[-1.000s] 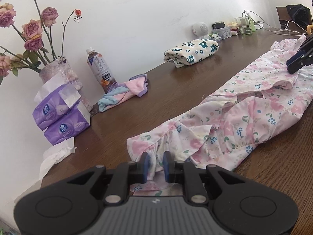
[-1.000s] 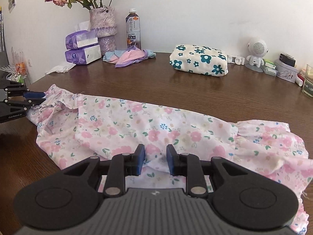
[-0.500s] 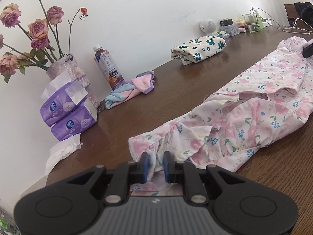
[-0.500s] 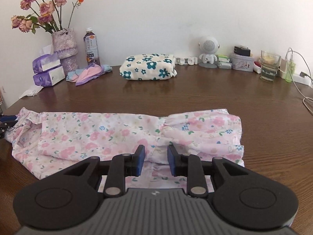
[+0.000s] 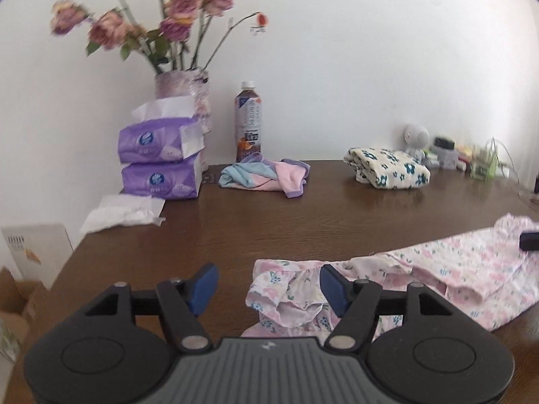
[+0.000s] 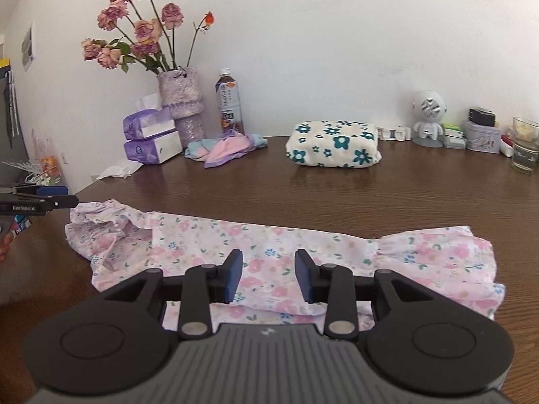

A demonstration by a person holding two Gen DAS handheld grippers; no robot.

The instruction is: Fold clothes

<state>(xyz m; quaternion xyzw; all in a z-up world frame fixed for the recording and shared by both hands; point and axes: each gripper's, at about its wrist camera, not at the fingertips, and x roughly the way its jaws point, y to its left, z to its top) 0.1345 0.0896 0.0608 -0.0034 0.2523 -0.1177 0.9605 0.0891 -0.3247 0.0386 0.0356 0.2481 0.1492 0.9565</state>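
At the far left of the table (image 6: 337, 198) we see two purple tissue packs (image 6: 151, 141) stacked up, with a loose white tissue (image 5: 124, 213) lying just near them. Behind the packs stands a vase of pink roses (image 6: 180, 101), and a drink bottle (image 6: 229, 101) stands to its right. A small pile of pink and blue cloth (image 6: 224, 148) lies in front of the bottle. Farther right sits a folded cloth with blue flowers (image 6: 333, 148), and past it a little white robot toy (image 6: 427, 118) and a glass (image 6: 524, 148).

The pink flowery dress (image 6: 269, 249) lies long and flat across the near part of the table, from left to right.

Our left gripper (image 5: 266, 286) is at the ruffled left end of the dress. Its jaws are opening, and the cloth has been let go; a bit of ruffle lies between them, loose.

Our right gripper (image 6: 267, 274) is over the middle of the dress. Its jaws are opening too, and they do not pinch the cloth below.
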